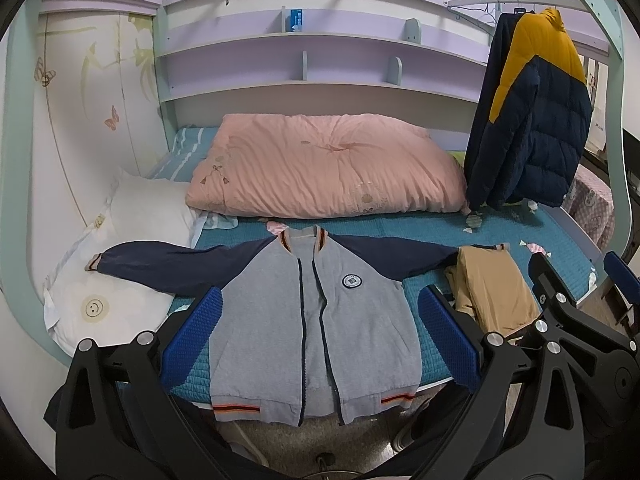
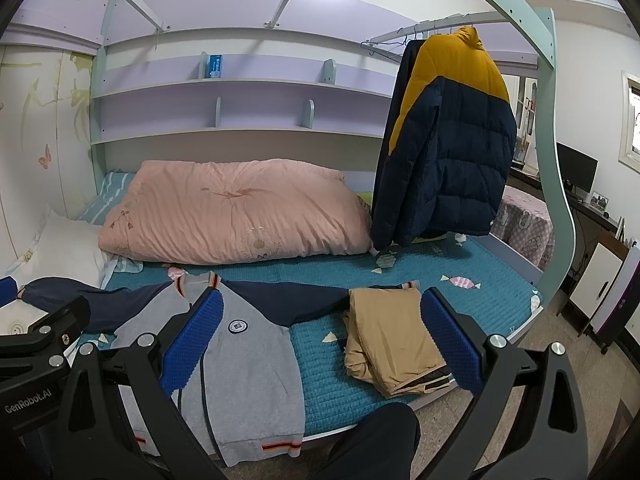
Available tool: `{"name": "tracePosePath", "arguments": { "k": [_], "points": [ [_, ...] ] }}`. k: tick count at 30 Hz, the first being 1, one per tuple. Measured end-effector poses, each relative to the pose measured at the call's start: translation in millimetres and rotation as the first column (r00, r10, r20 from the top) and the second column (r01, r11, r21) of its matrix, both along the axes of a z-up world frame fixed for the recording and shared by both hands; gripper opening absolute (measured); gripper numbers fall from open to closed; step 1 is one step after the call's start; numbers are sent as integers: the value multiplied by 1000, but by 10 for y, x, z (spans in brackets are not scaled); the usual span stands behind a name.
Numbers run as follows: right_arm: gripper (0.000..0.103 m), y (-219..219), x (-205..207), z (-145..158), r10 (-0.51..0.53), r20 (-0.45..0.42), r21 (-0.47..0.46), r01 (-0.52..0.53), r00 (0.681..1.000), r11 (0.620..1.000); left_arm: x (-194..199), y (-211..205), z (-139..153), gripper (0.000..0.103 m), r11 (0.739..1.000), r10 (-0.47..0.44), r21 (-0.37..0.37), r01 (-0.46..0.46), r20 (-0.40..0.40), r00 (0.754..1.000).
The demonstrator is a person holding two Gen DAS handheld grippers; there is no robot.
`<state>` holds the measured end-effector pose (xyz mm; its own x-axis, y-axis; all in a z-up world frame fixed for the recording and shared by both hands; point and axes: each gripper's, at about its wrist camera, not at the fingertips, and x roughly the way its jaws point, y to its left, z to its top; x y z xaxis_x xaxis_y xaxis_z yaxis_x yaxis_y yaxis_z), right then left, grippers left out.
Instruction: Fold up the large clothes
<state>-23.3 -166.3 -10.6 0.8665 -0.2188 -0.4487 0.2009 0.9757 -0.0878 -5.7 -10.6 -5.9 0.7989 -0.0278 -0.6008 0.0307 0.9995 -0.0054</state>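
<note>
A grey jacket with navy sleeves [image 1: 316, 320] lies flat and face up on the teal bed cover, sleeves spread out, hem hanging over the bed's front edge. It also shows in the right wrist view [image 2: 240, 356]. My left gripper [image 1: 320, 340] is open and empty, held in the air in front of the jacket. My right gripper [image 2: 320, 340] is open and empty, in front of the bed between the jacket and folded tan trousers [image 2: 392, 344]. The right gripper also shows at the right of the left wrist view [image 1: 576, 280].
A pink quilt [image 1: 328, 164] lies at the back of the bed [image 2: 492, 300]. A white pillow [image 1: 120, 256] is at the left. A navy and yellow puffer jacket [image 2: 448, 140] hangs from a rail at the right. Folded tan trousers [image 1: 492, 288] lie right of the jacket.
</note>
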Motion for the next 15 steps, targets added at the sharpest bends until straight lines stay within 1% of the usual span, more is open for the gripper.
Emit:
{"name": "tracePosePath", "arguments": {
  "k": [15],
  "points": [
    [96, -5, 140, -10, -7, -29, 3, 7, 1000, 1000, 130, 26, -70, 98, 1000, -16, -4, 16, -33, 999]
  ]
}}
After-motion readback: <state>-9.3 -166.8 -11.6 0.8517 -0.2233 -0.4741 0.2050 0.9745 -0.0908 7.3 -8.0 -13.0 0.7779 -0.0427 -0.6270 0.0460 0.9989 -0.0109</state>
